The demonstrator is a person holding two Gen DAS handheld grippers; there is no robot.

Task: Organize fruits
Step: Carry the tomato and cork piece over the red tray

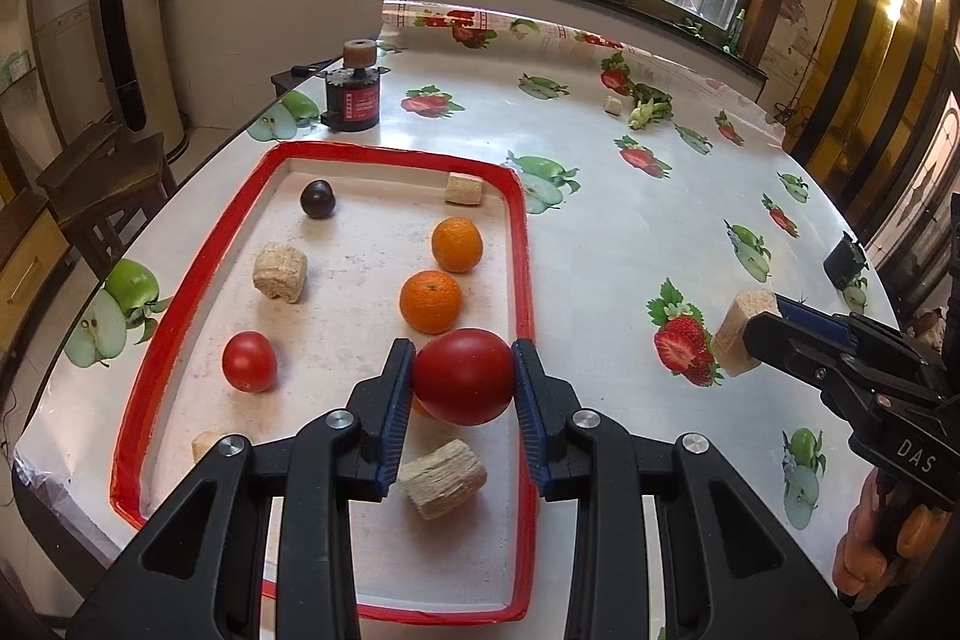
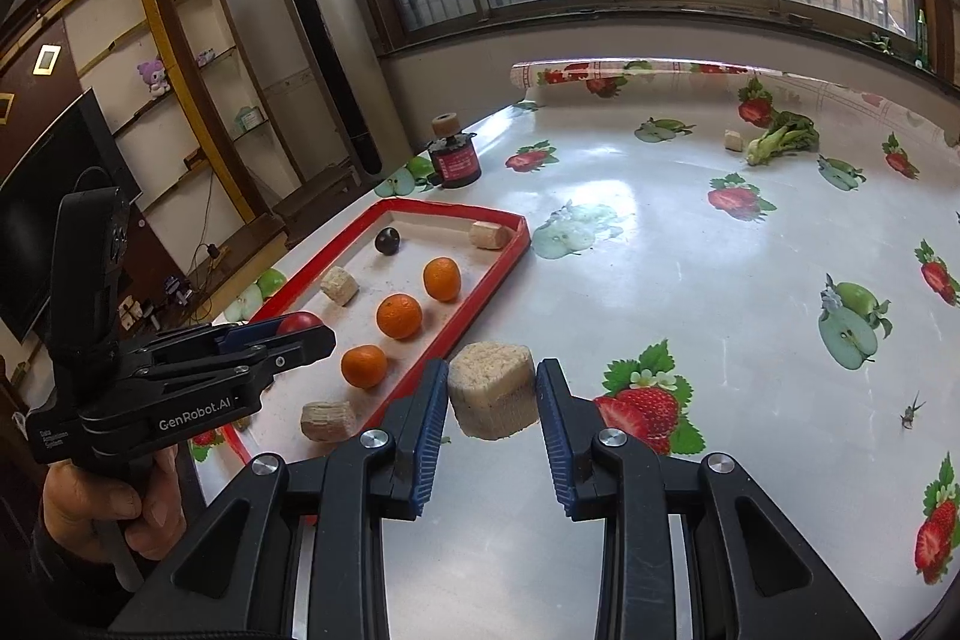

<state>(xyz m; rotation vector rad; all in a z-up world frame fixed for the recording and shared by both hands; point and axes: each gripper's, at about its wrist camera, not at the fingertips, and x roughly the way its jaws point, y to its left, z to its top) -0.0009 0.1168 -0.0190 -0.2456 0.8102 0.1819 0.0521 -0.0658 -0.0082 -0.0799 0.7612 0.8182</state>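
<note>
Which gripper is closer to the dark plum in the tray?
Left. The left gripper is over the tray holding a tomato; the right gripper is outside it, farther from the plum.
</note>
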